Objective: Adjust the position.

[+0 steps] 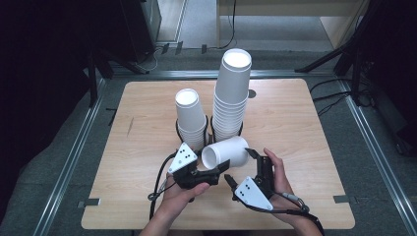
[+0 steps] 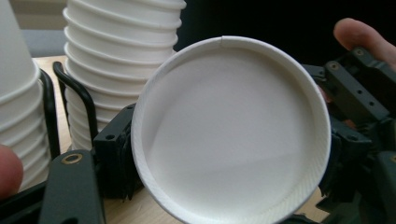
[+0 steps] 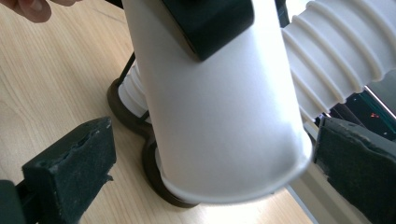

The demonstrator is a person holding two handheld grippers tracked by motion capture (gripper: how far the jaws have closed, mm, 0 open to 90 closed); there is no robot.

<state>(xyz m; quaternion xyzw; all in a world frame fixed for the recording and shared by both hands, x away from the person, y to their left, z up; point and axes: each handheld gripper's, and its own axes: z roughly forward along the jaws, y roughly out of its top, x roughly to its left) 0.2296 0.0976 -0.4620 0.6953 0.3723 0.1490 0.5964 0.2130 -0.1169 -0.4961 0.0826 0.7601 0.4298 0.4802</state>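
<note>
Left gripper (image 1: 222,168) is clamped on the paper cup (image 1: 226,151) at its rim; right gripper (image 1: 241,169) stands open astride its base. Light, thin-walled, easily crushed: grip gently near the rim.

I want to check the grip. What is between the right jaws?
The loose cup; the right gripper view shows both pads apart from it.

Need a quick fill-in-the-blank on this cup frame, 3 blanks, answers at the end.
1. The left gripper is shut on the rim of a single white paper ____.
2. That paper cup lies on its ____, its mouth facing the person.
3. The right gripper has its jaws ____ around the cup's base, pads not touching.

Missing words: cup; side; open
</note>
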